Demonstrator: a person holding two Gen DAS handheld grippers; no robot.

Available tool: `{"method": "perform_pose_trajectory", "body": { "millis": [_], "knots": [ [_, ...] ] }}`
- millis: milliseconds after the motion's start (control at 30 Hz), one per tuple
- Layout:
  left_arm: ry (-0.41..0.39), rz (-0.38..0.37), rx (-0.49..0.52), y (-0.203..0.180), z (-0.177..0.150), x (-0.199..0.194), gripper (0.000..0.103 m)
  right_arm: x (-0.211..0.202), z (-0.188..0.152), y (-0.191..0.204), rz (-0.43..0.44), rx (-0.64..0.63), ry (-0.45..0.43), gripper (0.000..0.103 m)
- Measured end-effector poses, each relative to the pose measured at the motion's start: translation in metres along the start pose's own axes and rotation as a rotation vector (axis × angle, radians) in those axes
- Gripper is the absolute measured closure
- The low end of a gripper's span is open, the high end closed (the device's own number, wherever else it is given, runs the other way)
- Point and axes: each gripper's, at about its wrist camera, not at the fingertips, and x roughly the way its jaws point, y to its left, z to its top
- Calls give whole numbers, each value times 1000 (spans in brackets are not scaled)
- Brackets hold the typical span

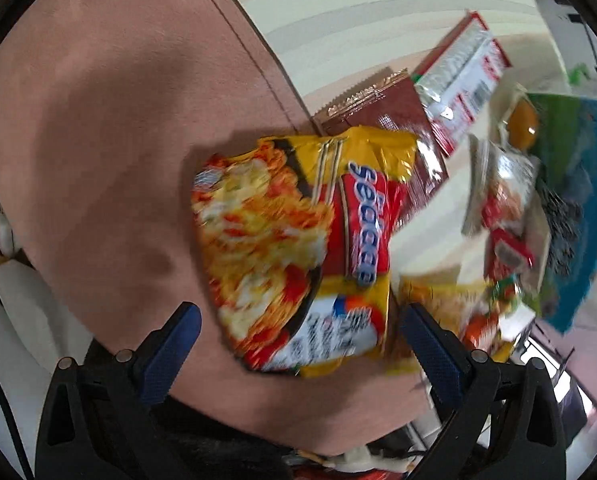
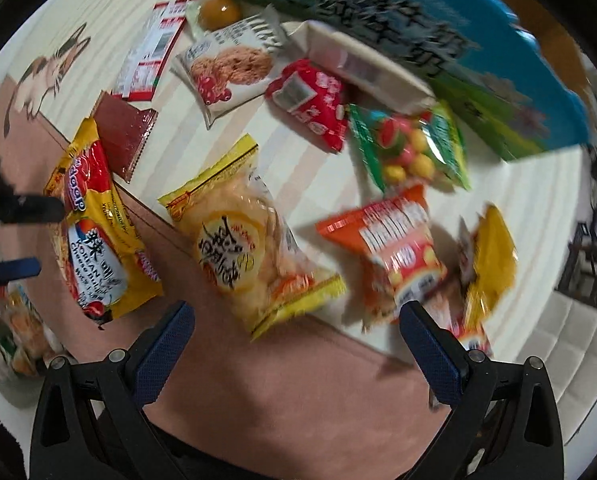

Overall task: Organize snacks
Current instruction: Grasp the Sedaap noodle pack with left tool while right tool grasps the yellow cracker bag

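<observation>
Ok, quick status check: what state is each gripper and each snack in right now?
left gripper: open, fingers either side of the noodle packet, not closed on it
right gripper: open, empty
noodle packet: sealed, lying flat
brown wafer packet: sealed, flat, partly under the noodle packet
rice cracker bag: sealed, flat
cookie packet: sealed, flat
green candy bag: sealed, flat
blue-green box: cannot tell if open

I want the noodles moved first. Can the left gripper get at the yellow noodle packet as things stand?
Probably yes: the left gripper is open, the yellow noodle packet lies just ahead, nothing on top.
</observation>
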Motion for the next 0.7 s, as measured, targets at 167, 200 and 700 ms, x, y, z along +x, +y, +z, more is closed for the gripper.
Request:
{"method": "perform_pose_trajectory", "body": {
  "millis": [167,200,700],
  "knots": [
    [-8,98,12,-19,7,22,0,13,19,12,8,-118,-1,0],
    [-19,130,28,-24,7,26,0,16,22,16,-2,-151,-5,0],
    [-207,525,567,-58,-23,37,11,73,32,55,33,-84,53,27]
  ]
}}
